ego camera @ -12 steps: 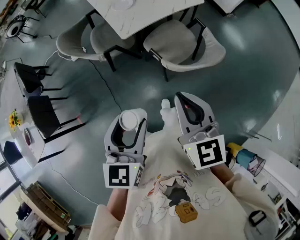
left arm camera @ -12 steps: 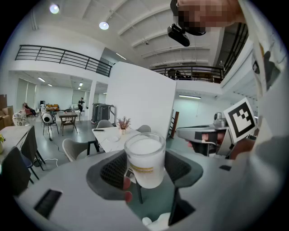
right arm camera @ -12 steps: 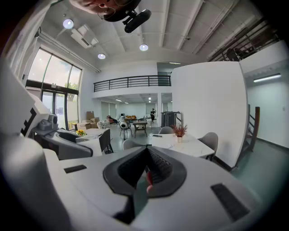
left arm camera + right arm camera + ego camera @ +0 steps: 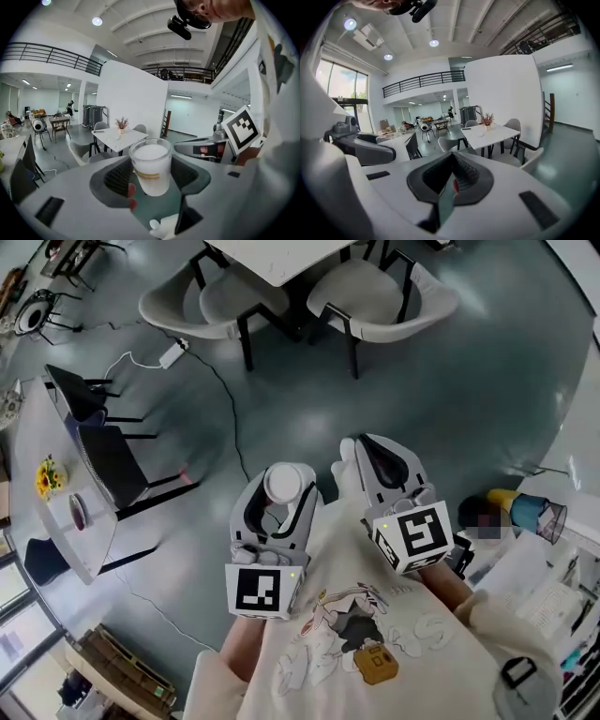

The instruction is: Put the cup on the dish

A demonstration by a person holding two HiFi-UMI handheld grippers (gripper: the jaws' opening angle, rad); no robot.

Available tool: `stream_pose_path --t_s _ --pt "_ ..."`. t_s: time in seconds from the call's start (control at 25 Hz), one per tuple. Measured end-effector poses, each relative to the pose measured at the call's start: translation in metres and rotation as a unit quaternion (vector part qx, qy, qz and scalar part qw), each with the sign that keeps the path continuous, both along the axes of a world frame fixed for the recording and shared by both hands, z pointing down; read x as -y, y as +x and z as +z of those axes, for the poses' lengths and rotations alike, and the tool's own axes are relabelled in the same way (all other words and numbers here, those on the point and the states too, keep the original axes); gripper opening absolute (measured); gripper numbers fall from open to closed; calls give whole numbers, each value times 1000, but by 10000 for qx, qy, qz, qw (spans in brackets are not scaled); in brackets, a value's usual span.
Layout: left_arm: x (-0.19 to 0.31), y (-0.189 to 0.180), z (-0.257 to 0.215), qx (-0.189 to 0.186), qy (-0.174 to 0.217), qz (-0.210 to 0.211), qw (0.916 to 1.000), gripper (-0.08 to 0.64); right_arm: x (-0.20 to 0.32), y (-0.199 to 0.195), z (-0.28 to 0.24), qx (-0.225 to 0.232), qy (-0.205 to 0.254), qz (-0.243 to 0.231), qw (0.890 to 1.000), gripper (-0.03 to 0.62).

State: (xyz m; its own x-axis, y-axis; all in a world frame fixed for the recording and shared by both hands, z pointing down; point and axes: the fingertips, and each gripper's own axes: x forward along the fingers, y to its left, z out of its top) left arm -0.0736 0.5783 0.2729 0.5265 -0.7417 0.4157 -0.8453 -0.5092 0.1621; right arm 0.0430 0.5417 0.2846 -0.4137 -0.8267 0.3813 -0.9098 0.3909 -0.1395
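Carried both grippers a little rightward in the head view since half a second ago, with the table (image 4: 272, 254) and its chairs (image 4: 375, 296) slid up against the top edge. Nearest, holds the two marker cubes over a printed shirt (image 4: 356, 652). Pinches the cup (image 4: 289, 482) upright in the left gripper (image 4: 151, 174), jaws spread wide round its sides and pads pressing on it, whitish wall with a yellowish band partway down. Carries nothing in the right gripper (image 4: 453, 164), jaws pressed together, just beside the left one and not touching it. Stands over grey floor (image 4: 469, 381), a black cable (image 4: 220, 399) trailing across it. Farther out at the left, has a side table (image 4: 37, 437) with yellow flowers (image 4: 45, 476) and dark chairs (image 4: 108, 460) beside it. Faces, in both gripper views, the white table with a small plant (image 4: 122, 123) on it and pale chairs round it, a white wall (image 4: 133, 93) behind and a railed balcony (image 4: 47, 54) above.
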Motion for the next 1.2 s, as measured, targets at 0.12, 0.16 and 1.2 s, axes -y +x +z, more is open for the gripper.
stream_pose_path --t_s 0.12,0.16,1.2 --pt "-7 -10 6 -49 -14 48 10000 267 -9 -13 -3 33 59 50 10000 5" --pt "-6 -9 7 -86 -23 41 10000 267 -8 -13 -7 5 115 45 9999 5" --pt "51 70 12 -211 -277 -323 9989 267 37 67 16 192 -4 -330 9993 5"
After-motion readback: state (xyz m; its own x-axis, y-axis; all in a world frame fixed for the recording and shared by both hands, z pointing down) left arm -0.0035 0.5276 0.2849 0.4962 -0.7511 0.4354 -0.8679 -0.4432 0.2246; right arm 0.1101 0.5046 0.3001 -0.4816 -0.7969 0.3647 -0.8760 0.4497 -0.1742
